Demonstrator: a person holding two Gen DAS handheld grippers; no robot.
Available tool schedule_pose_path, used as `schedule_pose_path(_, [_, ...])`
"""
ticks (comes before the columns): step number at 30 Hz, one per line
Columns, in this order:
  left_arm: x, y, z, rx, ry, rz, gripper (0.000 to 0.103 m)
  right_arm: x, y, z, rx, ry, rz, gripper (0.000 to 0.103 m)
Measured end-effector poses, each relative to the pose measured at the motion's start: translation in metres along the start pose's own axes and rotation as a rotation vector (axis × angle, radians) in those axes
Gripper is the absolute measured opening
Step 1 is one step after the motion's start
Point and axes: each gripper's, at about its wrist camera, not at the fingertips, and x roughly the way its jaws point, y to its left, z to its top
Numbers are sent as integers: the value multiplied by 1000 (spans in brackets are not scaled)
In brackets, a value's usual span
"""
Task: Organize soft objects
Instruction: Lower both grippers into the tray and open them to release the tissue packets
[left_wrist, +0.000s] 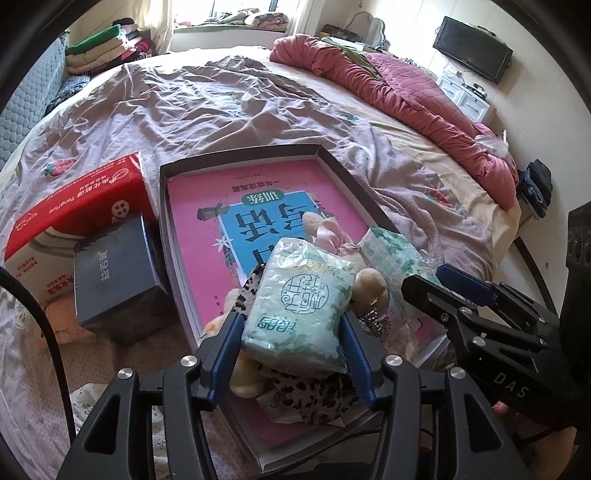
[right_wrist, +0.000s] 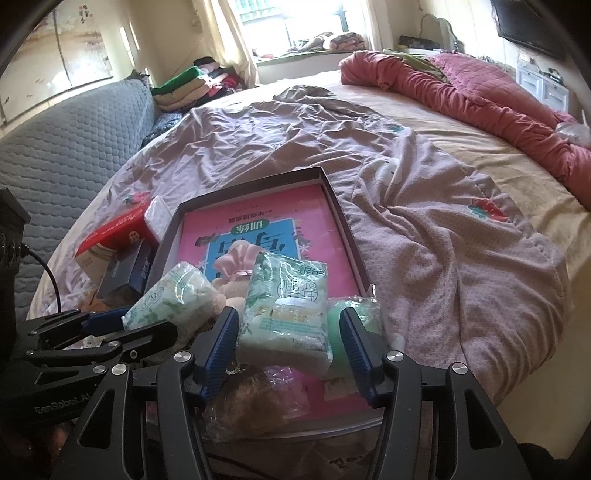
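A shallow dark box (left_wrist: 164, 206) (right_wrist: 343, 221) with a pink and blue book in its bottom lies on the bed. A heap of soft things sits at its near end. My left gripper (left_wrist: 291, 332) is open with its fingers on either side of a pale green tissue pack (left_wrist: 299, 299); leopard-print cloth (left_wrist: 314, 397) and a plush toy (left_wrist: 371, 286) lie under it. My right gripper (right_wrist: 286, 332) is open around a second tissue pack (right_wrist: 286, 306). A third pack (right_wrist: 173, 299) lies to its left. A crinkled plastic bag (right_wrist: 255, 402) lies under the right gripper.
A red and white tissue box (left_wrist: 74, 206) and a dark blue box (left_wrist: 118, 273) stand left of the box. A wrinkled lilac sheet (right_wrist: 424, 229) covers the bed. A pink quilt (left_wrist: 417, 96) is bunched at the far right. Folded clothes (right_wrist: 192, 85) are stacked at the back left.
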Motion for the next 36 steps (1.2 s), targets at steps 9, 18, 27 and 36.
schedule_pose_path(9, [-4, -2, 1, 12, 0, 22, 66, -4, -2, 1, 12, -12, -10, 60])
schedule_pose_path(18, [-14, -5, 2, 27, -26, 33, 68, -6, 0, 1, 0, -16, -20, 61])
schedule_pose_path(27, [-20, -3, 2, 22, -34, 42, 70, -11, 0, 1, -12, -23, -48, 70])
schedule_pose_path(36, [-28, -2, 1, 14, -40, 59, 76, -17, 3, 1, -29, -38, -69, 72])
